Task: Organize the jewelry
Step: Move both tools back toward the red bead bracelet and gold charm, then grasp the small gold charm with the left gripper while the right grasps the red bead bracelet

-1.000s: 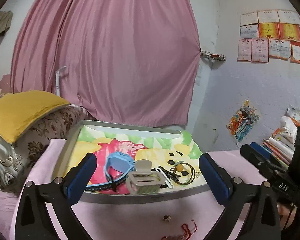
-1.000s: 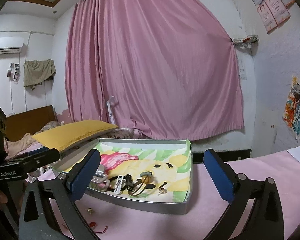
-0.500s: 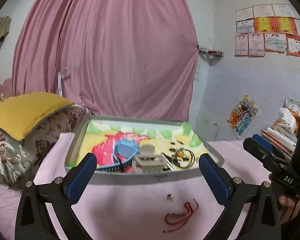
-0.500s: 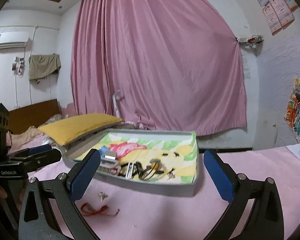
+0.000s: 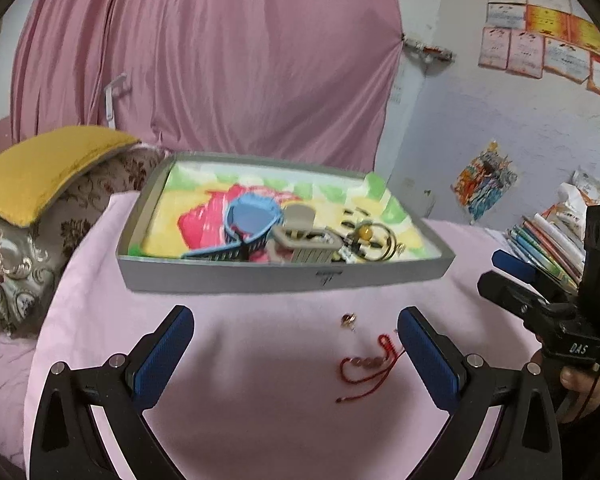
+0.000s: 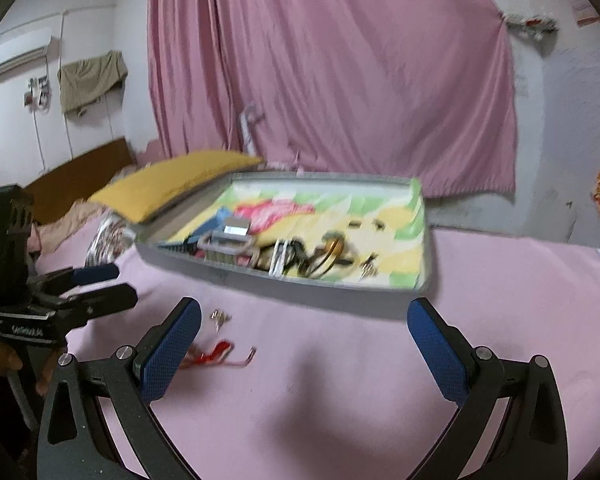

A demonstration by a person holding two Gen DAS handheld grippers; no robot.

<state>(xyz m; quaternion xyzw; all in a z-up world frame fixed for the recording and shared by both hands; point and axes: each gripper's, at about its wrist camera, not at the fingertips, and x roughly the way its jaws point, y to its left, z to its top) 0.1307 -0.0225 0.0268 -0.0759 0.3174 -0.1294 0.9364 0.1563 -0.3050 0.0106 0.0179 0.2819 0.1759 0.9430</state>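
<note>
A grey tray [image 5: 236, 278] with a colourful liner sits on the pink cloth; it also shows in the right wrist view [image 6: 300, 286]. It holds a blue watch strap [image 5: 252, 220], a beige hair claw [image 5: 306, 240], dark clips and a beaded ring [image 5: 366, 236]. A red string bracelet [image 5: 366, 364] and a small earring [image 5: 348, 319] lie on the cloth in front of the tray; both show in the right wrist view, bracelet [image 6: 216, 354] and earring [image 6: 219, 316]. My left gripper [image 5: 296, 344] is open and empty above the cloth. My right gripper [image 6: 304, 340] is open and empty.
A yellow pillow [image 5: 44, 168] on a floral cushion lies to the left of the tray. Stacked books [image 5: 548, 248] stand at the right. A pink curtain [image 5: 220, 60] hangs behind. The pink cloth [image 5: 260, 400] stretches in front of the tray.
Both grippers have pulled back and risen from the tray. The bracelet and the earring on the cloth have come into fuller view. Both stay open.
</note>
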